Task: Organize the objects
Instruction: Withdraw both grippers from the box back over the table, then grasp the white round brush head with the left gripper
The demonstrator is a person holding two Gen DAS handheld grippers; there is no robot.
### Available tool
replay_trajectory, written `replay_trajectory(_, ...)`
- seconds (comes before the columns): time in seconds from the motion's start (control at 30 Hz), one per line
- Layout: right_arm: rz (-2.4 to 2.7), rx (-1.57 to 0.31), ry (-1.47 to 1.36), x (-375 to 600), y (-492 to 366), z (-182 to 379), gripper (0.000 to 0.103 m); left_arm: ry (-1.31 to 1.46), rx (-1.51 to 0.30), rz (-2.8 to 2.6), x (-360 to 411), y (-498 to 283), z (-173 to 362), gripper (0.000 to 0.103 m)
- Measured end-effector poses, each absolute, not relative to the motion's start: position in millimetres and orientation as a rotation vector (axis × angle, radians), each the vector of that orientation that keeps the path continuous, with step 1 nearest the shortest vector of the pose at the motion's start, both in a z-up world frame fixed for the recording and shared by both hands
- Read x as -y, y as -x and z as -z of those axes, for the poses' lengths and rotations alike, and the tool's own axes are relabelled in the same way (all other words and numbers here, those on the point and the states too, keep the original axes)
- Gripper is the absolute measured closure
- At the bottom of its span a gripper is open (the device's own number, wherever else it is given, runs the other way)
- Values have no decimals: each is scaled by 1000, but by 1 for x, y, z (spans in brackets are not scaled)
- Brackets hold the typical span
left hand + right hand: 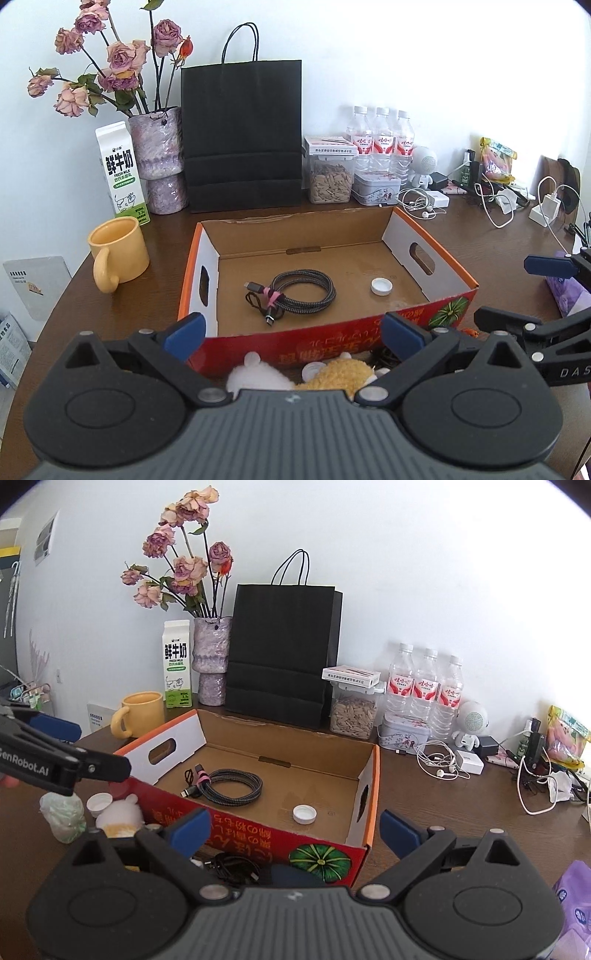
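Note:
An open cardboard box [417,321] with a red front stands on the table; it also shows in the right wrist view [373,775]. Inside lie a coiled braided cable [301,291] [229,784] and a white bottle cap [381,286] [304,814]. In front of the box lie a white and yellow plush toy [332,373] [120,812], another white cap [99,802] and a black cable [236,871]. My left gripper [293,332] is open and empty above the toy. My right gripper [293,829] is open and empty over the box's front right corner.
A yellow mug [118,254], milk carton [122,173], vase of dried roses [159,155], black paper bag [242,136], seed jar [330,181], water bottles [380,140], tin, small speaker, earphones and chargers [546,210] line the back. A purple tissue pack [576,897] lies at right.

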State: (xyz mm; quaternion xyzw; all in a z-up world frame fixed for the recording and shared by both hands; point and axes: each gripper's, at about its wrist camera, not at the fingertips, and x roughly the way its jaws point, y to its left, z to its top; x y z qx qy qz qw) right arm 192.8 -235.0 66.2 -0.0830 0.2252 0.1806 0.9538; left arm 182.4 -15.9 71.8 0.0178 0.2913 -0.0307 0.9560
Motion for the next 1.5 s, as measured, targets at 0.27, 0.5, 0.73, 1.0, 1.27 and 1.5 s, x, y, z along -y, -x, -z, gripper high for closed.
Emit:
replay_trajectory(0.27, -353, -455, 131, 247, -155, -54, 5, -35, -572, 76, 13, -141, -54, 0)
replay_trajectory(0.5, -342, -486, 73, 255, -127, -38, 5, 7, -602, 92, 6, -111, -33, 0)
replay_trajectory(0.73, -303, -522, 61, 257, -107, -24, 5, 75, -652, 92, -8, -92, -14, 0)
replay_trajectory(1.0, -336, -558, 69, 249, -88, -13, 5, 70, -724, 130, -3, -79, 6, 4)
replay_trajectory(1.27, -345, -580, 61, 245, -82, -6, 5, 65, -728, 186, 10, -82, 11, 17)
replay_trajectory(1.5, -356, -598, 62, 241, -82, -2, 5, 96, -740, 153, 9, -86, 15, 31)
